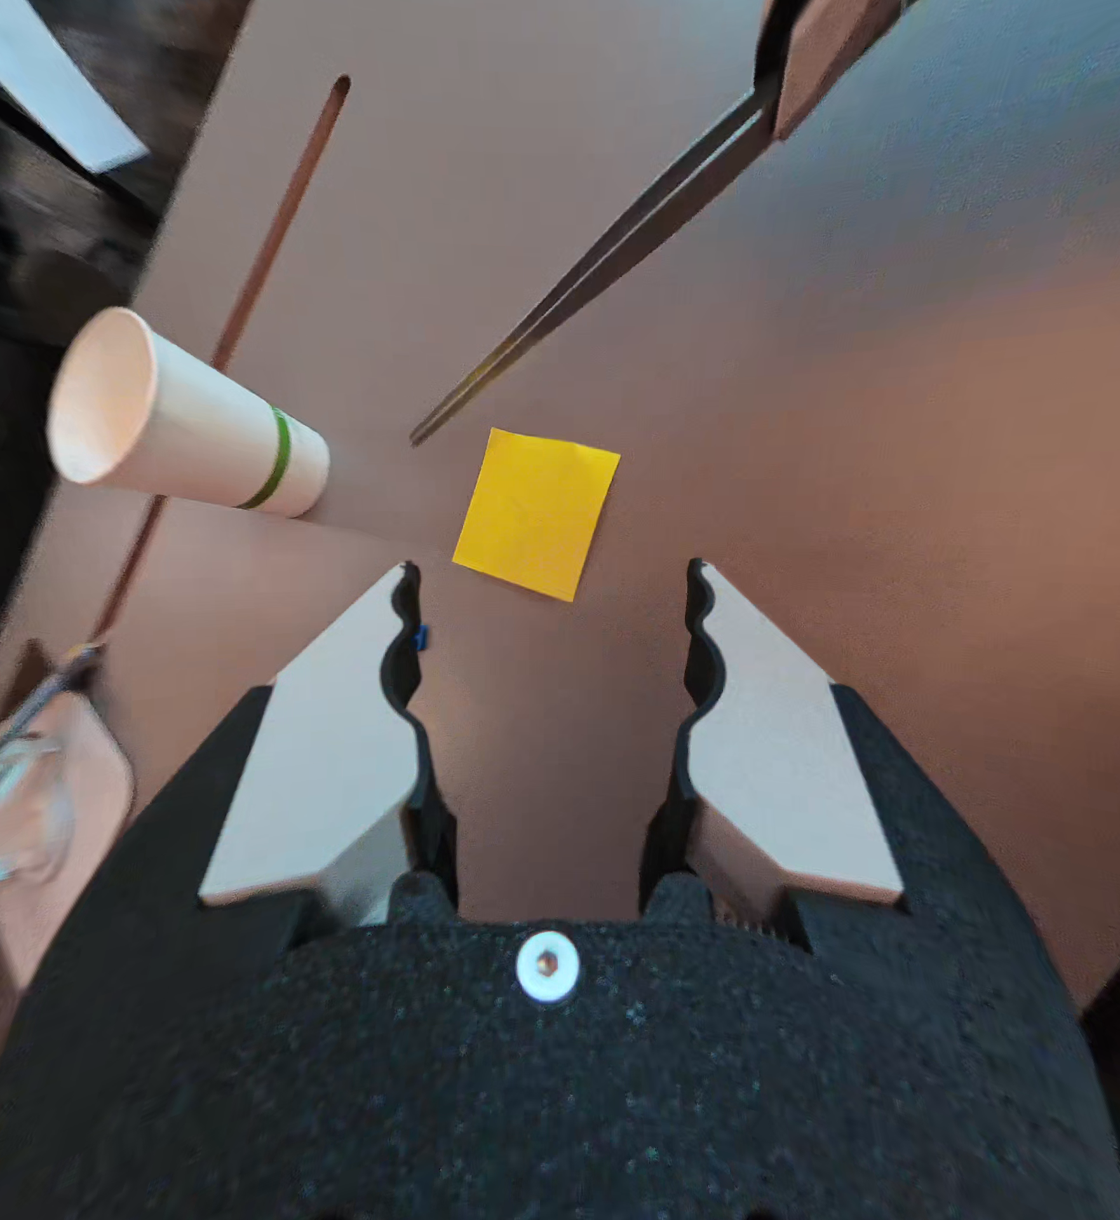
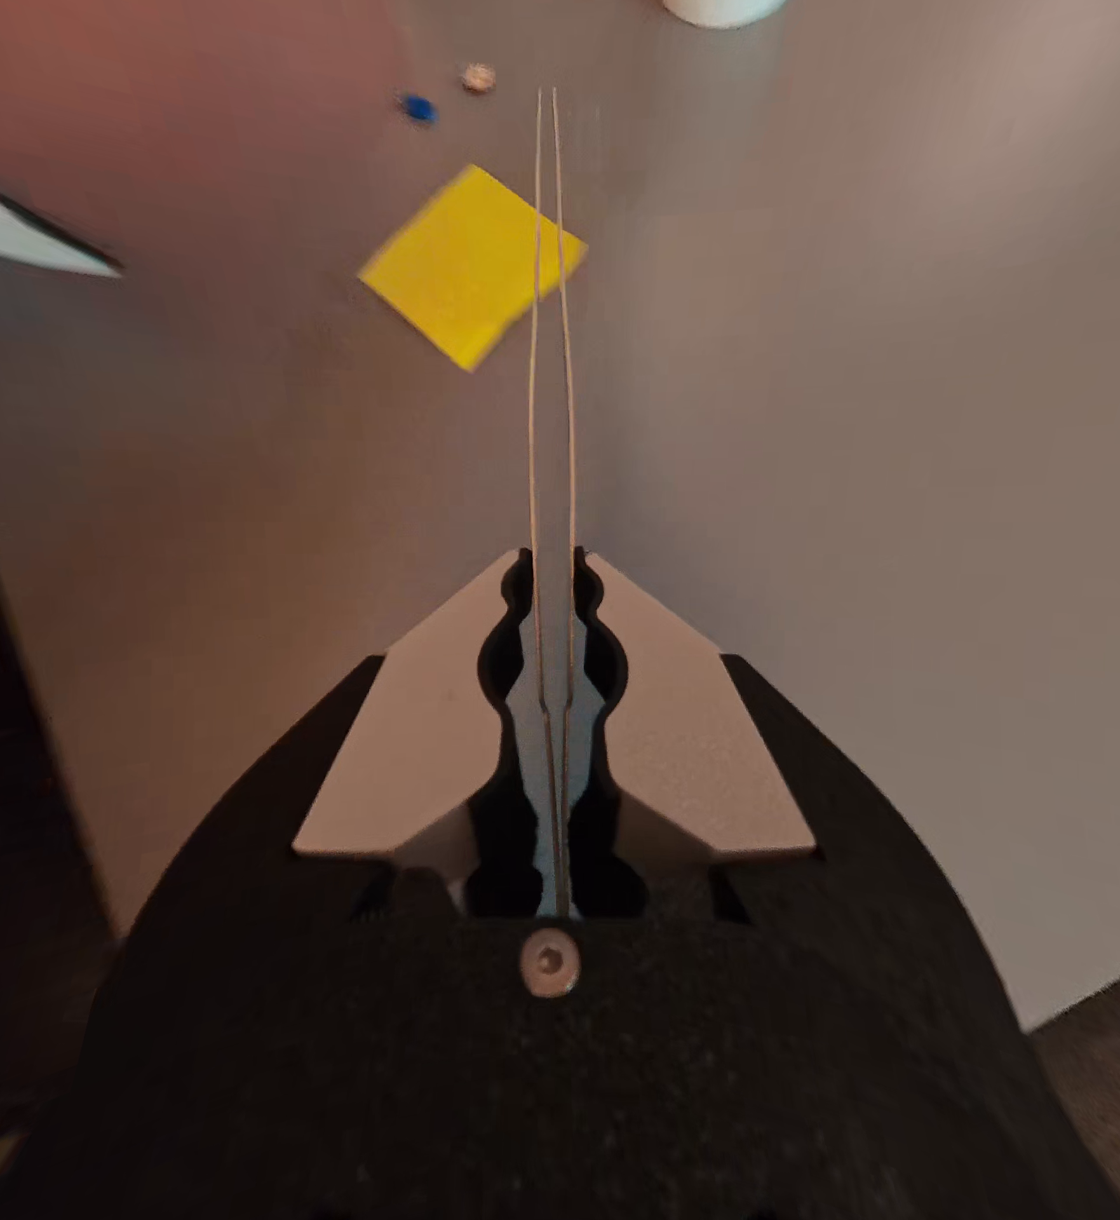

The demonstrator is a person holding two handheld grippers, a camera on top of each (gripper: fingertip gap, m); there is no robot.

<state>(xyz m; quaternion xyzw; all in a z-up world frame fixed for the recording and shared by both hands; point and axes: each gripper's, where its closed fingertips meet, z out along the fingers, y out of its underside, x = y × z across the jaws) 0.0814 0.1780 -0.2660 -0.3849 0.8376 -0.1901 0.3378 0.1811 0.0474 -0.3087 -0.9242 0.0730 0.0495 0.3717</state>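
Observation:
My right gripper (image 2: 552,551) is shut on a pair of long metal tweezers (image 2: 550,409) that point forward, tips slightly apart above the table. The tweezers also show in the left wrist view (image 1: 583,277), held by the right gripper's fingers (image 1: 821,59) at the top right, tips close to a yellow sticky note (image 1: 537,515). The note lies flat on the table (image 1: 874,462) and shows in the right wrist view (image 2: 464,271) under the tweezers. My left gripper (image 1: 550,564) is open and empty, just short of the note. A small blue bit (image 2: 420,107) and a small pale round bit (image 2: 478,76) lie beyond the note.
A white paper cup with a green band (image 1: 187,416) stands left of the note; its base shows at the top of the right wrist view (image 2: 722,10). A long slot (image 1: 280,224) runs along the table's left side. A clear glass object (image 1: 22,812) sits at the left edge. One gripper's finger ends stand about 20 cm off the other's. My right tips are about 25 cm from the small blue bit (image 2: 420,107), my left tips only 15 cm.

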